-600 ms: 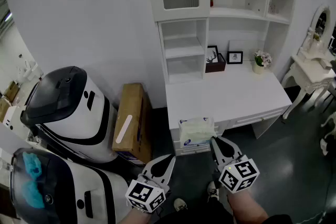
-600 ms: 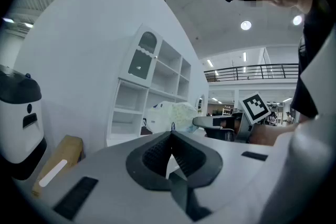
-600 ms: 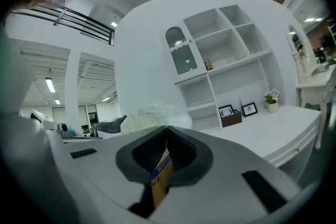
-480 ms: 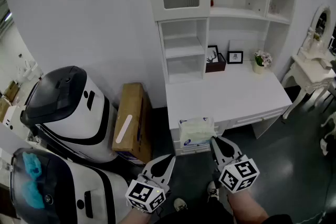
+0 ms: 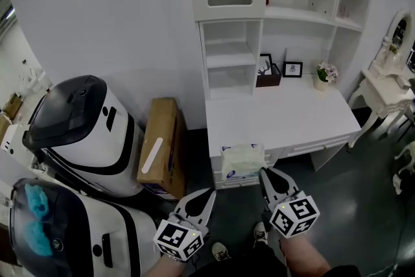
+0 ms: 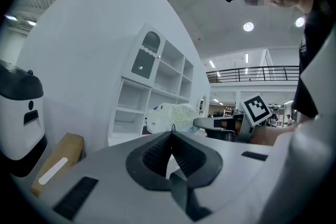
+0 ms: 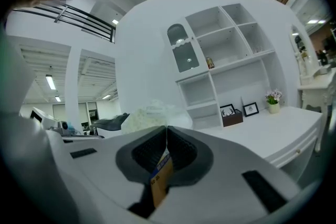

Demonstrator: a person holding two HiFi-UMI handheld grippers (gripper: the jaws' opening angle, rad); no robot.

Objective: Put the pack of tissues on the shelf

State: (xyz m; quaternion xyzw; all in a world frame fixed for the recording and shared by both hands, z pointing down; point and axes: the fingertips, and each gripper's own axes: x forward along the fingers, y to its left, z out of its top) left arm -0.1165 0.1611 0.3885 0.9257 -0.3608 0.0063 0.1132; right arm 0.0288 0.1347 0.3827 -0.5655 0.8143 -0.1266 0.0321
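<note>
The right gripper (image 5: 264, 173) pinches the wrapper edge of the pack of tissues (image 5: 241, 160) at the white desk's (image 5: 285, 117) front edge, below the shelf (image 5: 228, 61); the left gripper (image 5: 206, 196) is closed, empty.

Plain pale grey wall (image 5: 117, 10); dark grey floor (image 5: 363, 211); tall white shelf unit with open cubbies (image 5: 233, 15) above flat white desk (image 5: 285, 120); brown cardboard box (image 5: 161, 146) just beside desk, against wall; white dressing table with oval mirror (image 5: 382, 84), far right.
</note>
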